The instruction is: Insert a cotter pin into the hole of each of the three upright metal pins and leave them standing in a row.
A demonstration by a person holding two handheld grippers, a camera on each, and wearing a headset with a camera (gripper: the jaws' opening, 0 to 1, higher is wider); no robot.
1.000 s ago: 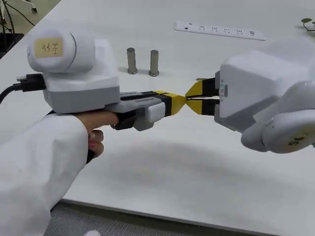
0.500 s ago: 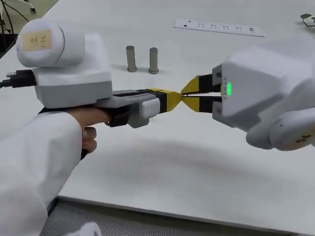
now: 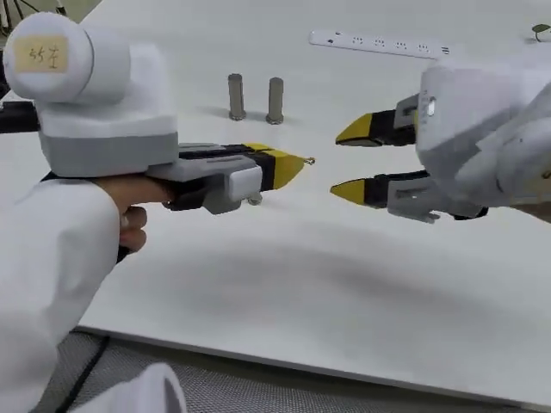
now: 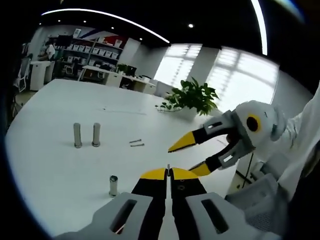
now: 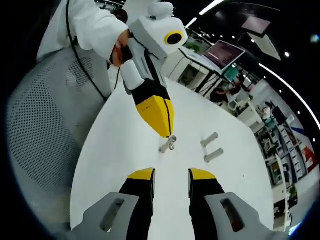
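Over the white counter (image 3: 284, 284), the left gripper (image 3: 297, 163) has its jaws closed on a cotter pin (image 3: 308, 160) that points toward the open jaws of the right gripper (image 3: 336, 163).

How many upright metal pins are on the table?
3. A far pin and its neighbour stand side by side; a third pin stands alone, nearer the left claw.
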